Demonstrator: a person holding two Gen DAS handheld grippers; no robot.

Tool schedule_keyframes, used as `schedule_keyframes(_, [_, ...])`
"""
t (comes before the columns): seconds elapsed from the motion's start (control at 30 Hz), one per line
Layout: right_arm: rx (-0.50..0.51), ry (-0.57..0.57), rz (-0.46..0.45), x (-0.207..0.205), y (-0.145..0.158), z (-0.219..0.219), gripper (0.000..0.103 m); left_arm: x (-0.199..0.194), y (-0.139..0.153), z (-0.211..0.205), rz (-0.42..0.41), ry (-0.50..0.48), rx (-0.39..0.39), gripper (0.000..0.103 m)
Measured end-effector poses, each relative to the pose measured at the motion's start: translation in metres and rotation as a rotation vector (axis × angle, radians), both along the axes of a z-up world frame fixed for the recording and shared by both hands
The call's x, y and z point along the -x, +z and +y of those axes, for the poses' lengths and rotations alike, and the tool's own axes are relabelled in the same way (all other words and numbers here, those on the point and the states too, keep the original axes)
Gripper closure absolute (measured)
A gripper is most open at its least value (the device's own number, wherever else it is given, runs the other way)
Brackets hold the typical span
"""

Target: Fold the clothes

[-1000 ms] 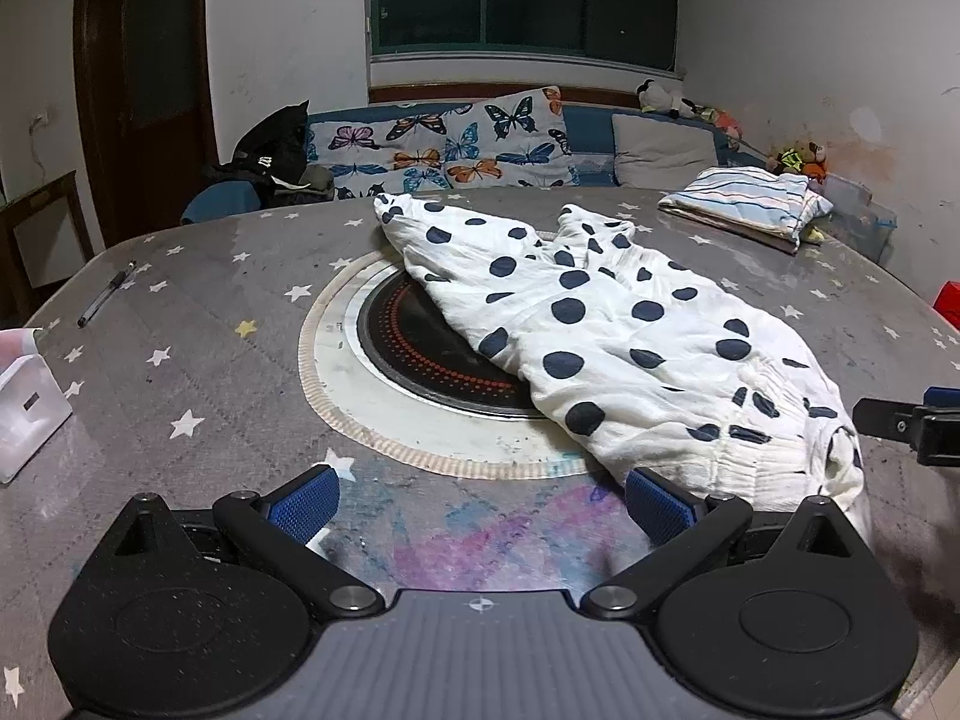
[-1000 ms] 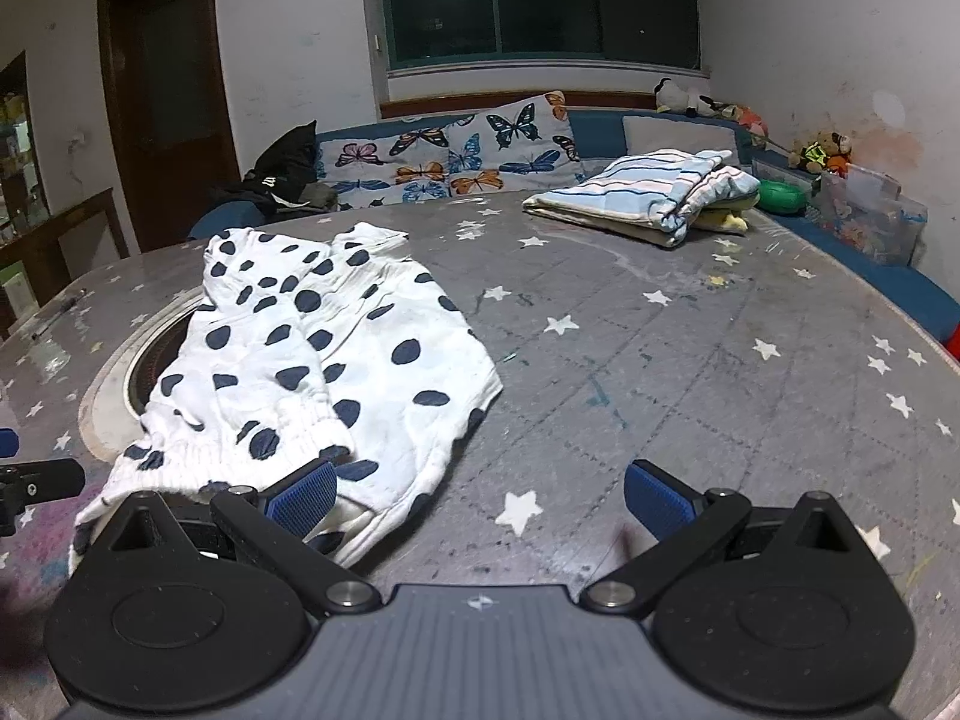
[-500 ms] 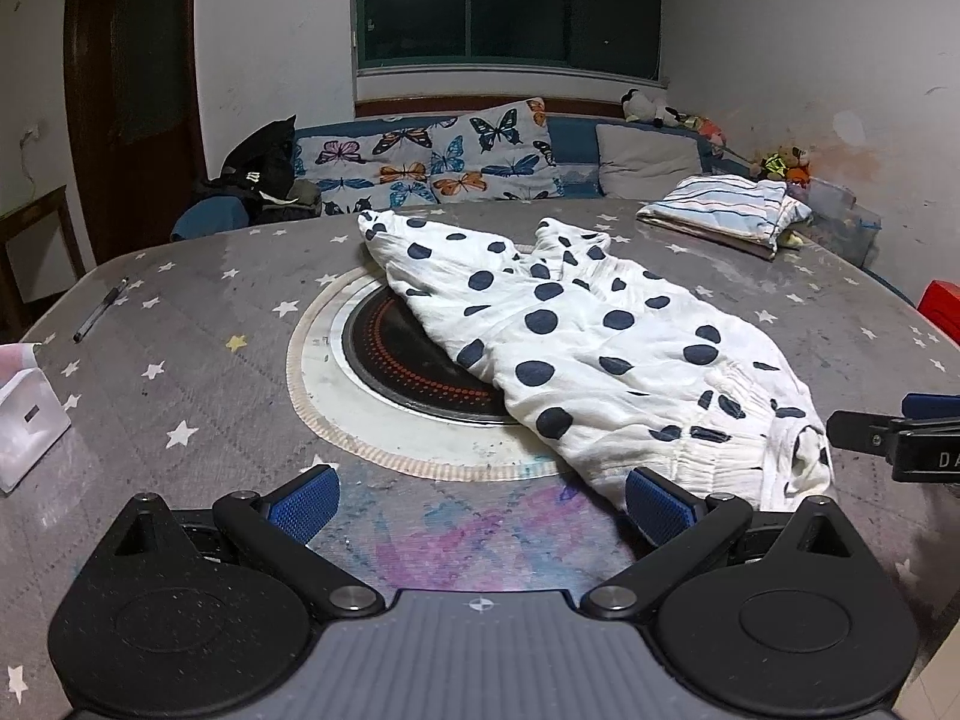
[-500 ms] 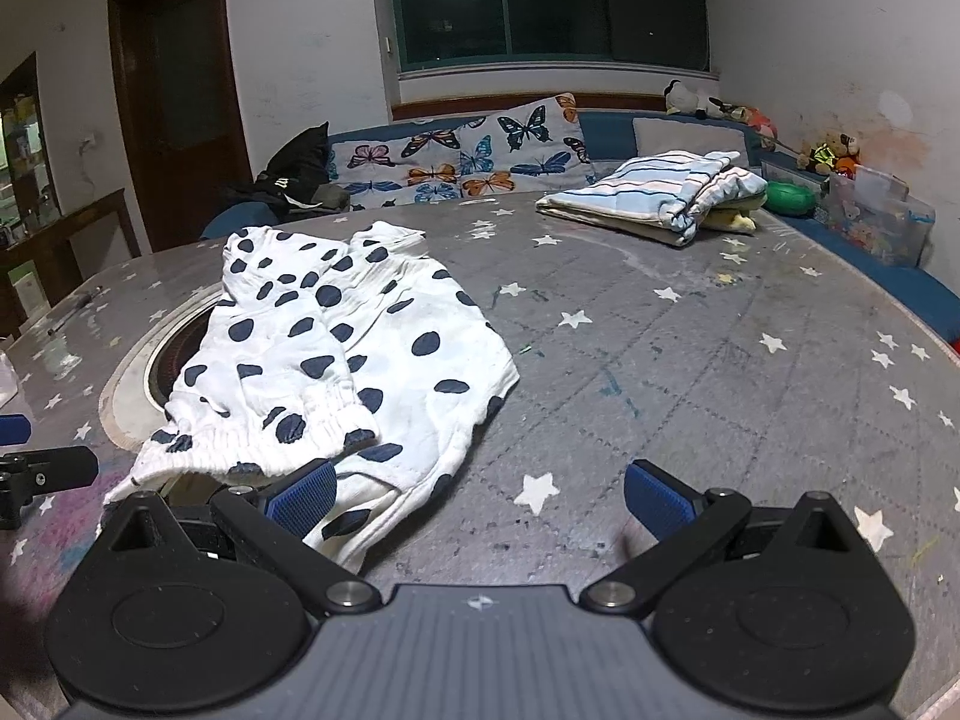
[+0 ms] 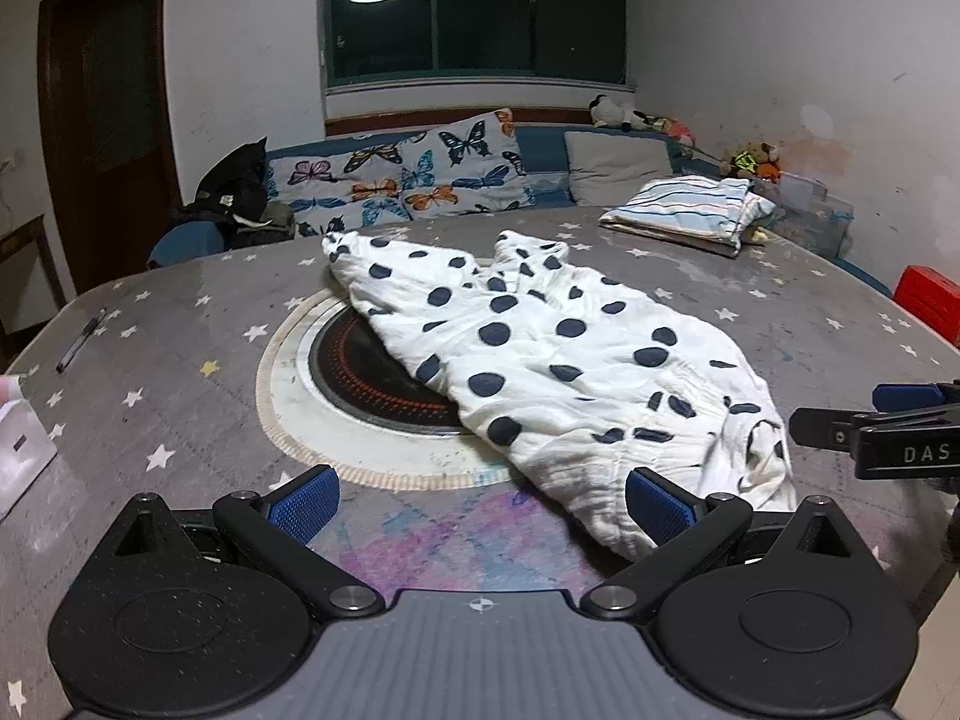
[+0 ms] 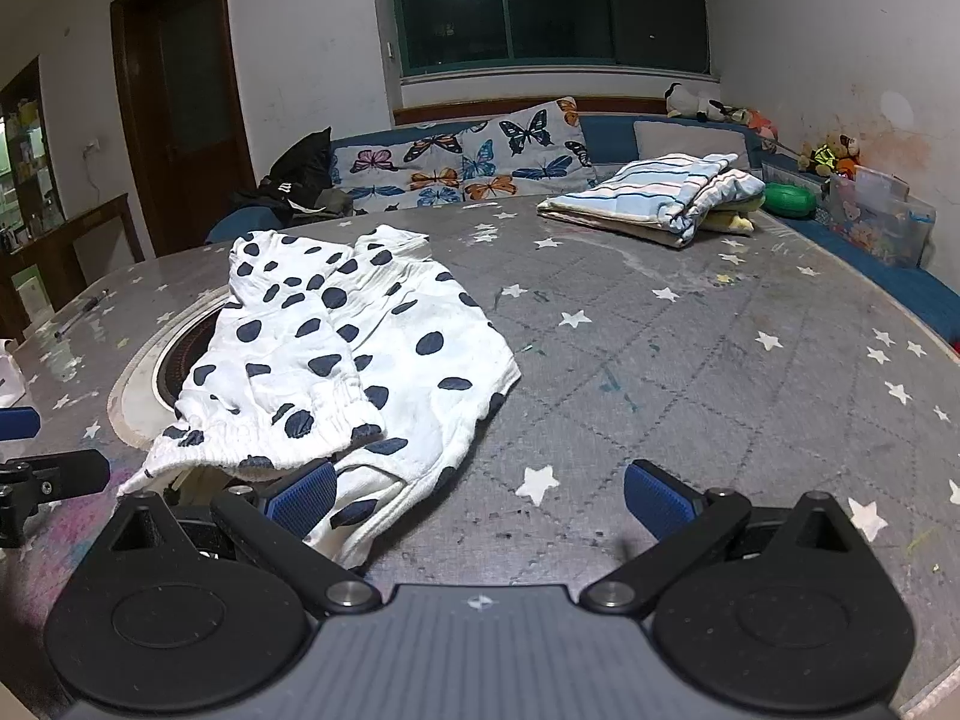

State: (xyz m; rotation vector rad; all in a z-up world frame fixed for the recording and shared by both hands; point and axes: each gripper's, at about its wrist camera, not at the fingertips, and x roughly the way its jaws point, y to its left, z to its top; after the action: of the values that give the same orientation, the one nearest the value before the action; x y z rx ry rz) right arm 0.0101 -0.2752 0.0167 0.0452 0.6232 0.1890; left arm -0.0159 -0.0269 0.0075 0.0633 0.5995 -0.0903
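White trousers with dark polka dots [image 5: 558, 354] [image 6: 336, 348] lie folded lengthwise on the grey star-patterned table [image 5: 180, 324] [image 6: 690, 348], partly over the round black hotplate [image 5: 372, 372]. Their elastic waistband faces me. My left gripper [image 5: 477, 501] is open low over the table, its right finger beside the waistband's near edge. My right gripper [image 6: 477, 498] is open too, its left finger [image 6: 300, 495] at the garment's near hem. Each gripper's finger shows at the other view's side edge.
A folded striped blanket [image 5: 684, 210] [image 6: 654, 192] rests at the table's far right. A pen [image 5: 81, 339] and a white box [image 5: 18, 462] lie at the left. A red box [image 5: 927, 303] sits at the right edge. A sofa with butterfly pillows [image 6: 468, 162] stands behind.
Both grippers have drawn back and risen slightly, so the trousers sit farther away in both views. The garment itself has not moved. Both stay open.
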Motion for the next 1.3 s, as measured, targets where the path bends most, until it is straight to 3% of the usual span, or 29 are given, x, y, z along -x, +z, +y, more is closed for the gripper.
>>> schedule_keyframes(0.7, [-0.011, -0.033, 0.002, -0.009, -0.001, -0.016, 0.0, -0.032, 0.017, -0.051, -0.026, -0.187, -0.07, 0.002])
schedule_keyframes(0.87, [-0.018, -0.05, 0.013, -0.013, -0.003, -0.022, 0.0, -0.058, 0.021, -0.062, 0.014, -0.197, -0.033, 0.004])
schedule_keyframes(1.0, [-0.025, -0.057, 0.019, -0.016, -0.004, -0.026, 0.001, -0.082, 0.02, -0.076, 0.049, -0.187, -0.047, 0.005])
schedule_keyframes(1.3, [-0.042, -0.054, 0.021, -0.019, -0.002, -0.032, 0.002, -0.132, 0.006, -0.091, 0.189, -0.136, 0.006, 0.022])
